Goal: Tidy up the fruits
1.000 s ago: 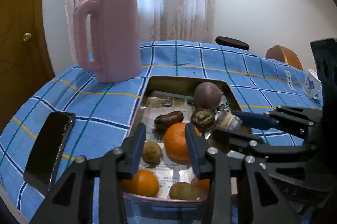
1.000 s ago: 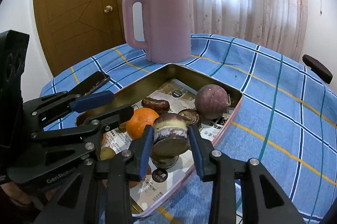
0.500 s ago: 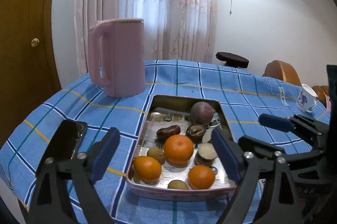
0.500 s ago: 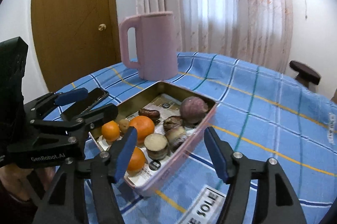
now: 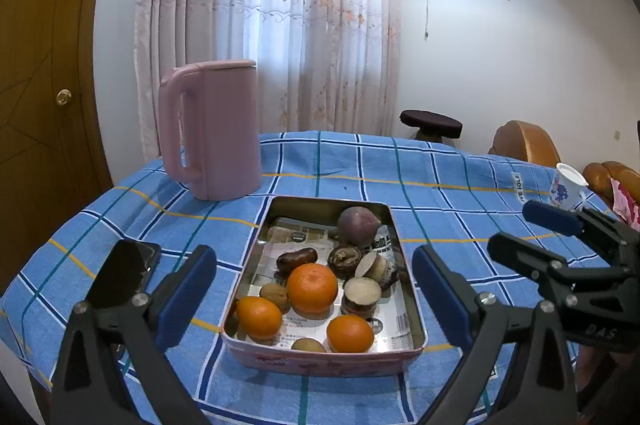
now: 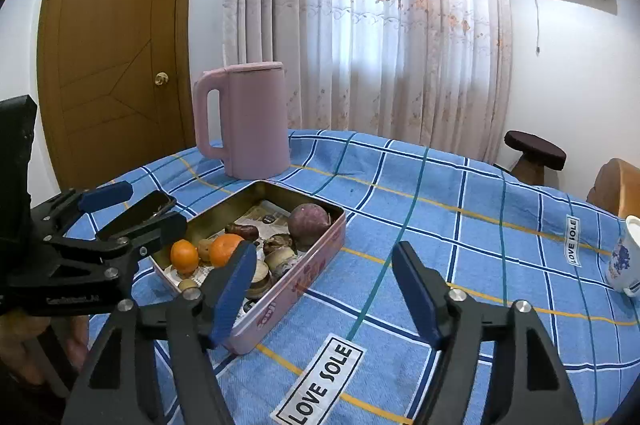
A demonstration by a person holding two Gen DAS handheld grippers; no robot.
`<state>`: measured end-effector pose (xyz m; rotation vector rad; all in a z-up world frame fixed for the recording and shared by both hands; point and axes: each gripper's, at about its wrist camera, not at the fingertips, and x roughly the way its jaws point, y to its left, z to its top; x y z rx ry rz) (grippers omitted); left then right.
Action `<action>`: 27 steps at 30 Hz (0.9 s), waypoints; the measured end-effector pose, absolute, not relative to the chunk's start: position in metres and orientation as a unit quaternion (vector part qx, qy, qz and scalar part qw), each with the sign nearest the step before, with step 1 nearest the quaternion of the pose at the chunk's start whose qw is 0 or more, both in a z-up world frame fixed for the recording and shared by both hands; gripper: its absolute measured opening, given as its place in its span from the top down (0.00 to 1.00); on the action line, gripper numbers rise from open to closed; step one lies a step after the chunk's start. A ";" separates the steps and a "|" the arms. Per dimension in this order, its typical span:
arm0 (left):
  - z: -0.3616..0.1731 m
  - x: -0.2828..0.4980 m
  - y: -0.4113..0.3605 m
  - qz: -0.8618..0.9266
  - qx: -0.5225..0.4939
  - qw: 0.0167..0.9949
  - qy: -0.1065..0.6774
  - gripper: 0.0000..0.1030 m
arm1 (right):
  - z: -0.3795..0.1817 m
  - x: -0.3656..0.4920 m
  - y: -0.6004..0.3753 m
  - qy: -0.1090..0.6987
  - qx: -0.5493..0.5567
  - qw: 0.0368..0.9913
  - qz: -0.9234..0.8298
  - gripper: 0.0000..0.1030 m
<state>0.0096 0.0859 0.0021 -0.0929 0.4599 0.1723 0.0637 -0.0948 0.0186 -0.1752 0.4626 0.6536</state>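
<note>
Fruits (image 5: 312, 289) all in tin (image 5: 416, 309) on bench, cut piece (image 5: 362, 295) newly released there; left hand-held gripper (image 5: 316, 301) and right hand-held gripper (image 6: 324, 293) now spread, empty, withdrawn; sorting likely near done.

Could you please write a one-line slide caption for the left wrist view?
Open left gripper hovers before a pink tin of oranges and other fruit on a blue checked tablecloth.
</note>
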 end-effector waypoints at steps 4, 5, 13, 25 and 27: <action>0.002 0.010 0.084 0.086 -0.044 0.968 0.230 0.01 | 0.018 0.061 -0.097 0.223 -0.086 0.918 0.318 0.28; 0.002 0.010 0.084 0.085 -0.044 0.968 0.231 0.01 | 0.019 0.061 -0.097 0.222 -0.086 0.918 0.318 0.28; 0.002 0.009 0.079 0.081 -0.040 0.968 0.233 0.01 | 0.022 0.059 -0.102 0.219 -0.081 0.920 0.314 0.28; 0.001 0.008 0.076 0.084 -0.037 0.967 0.236 0.00 | 0.021 0.057 -0.107 0.217 -0.075 0.921 0.314 0.27; 0.001 0.009 0.075 0.083 -0.036 0.967 0.237 0.00 | 0.021 0.057 -0.108 0.218 -0.072 0.921 0.314 0.27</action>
